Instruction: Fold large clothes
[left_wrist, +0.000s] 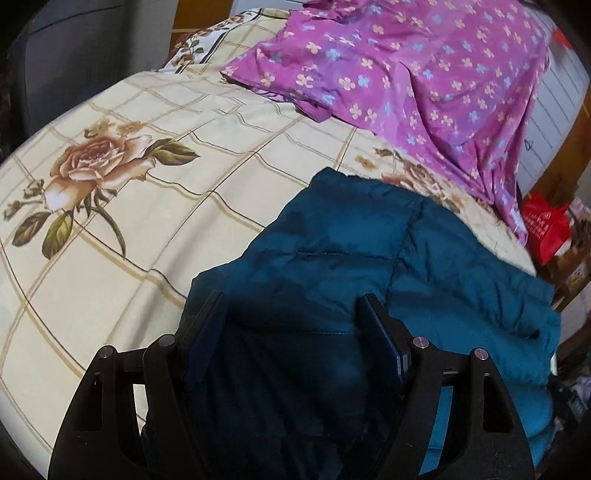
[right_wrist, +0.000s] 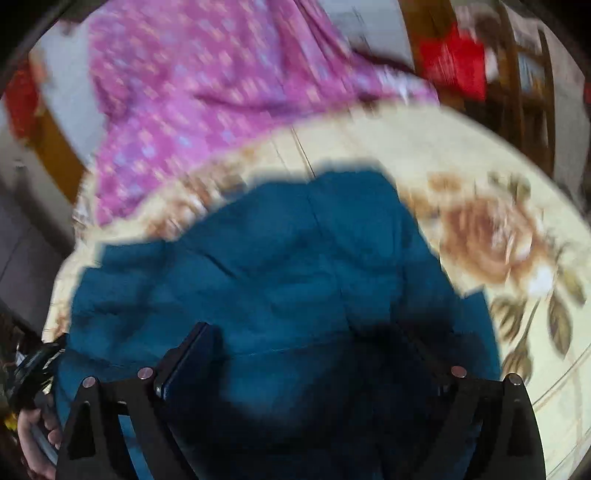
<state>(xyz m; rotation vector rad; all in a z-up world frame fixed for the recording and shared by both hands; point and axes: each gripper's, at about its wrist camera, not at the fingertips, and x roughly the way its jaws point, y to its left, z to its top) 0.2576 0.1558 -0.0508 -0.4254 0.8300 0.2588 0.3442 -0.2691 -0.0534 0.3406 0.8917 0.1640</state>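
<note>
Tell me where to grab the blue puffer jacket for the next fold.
Probably grip the blue puffer jacket at its far edge by the floral sheet, coming from the near side. That edge lies flat and exposed; the near part bunches under both open grippers.

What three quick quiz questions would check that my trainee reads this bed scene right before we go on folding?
1. True or false: the teal quilted jacket lies on the floral bedspread.
2. Multiple choice: the purple flowered cloth sits (A) beyond the jacket, (B) under the jacket, (C) on the floor.
3. Fill in: in its own view, the left tool has its fingers spread ____ over the jacket, as does the right tool.

Key: 1 true; 2 A; 3 open.
</note>
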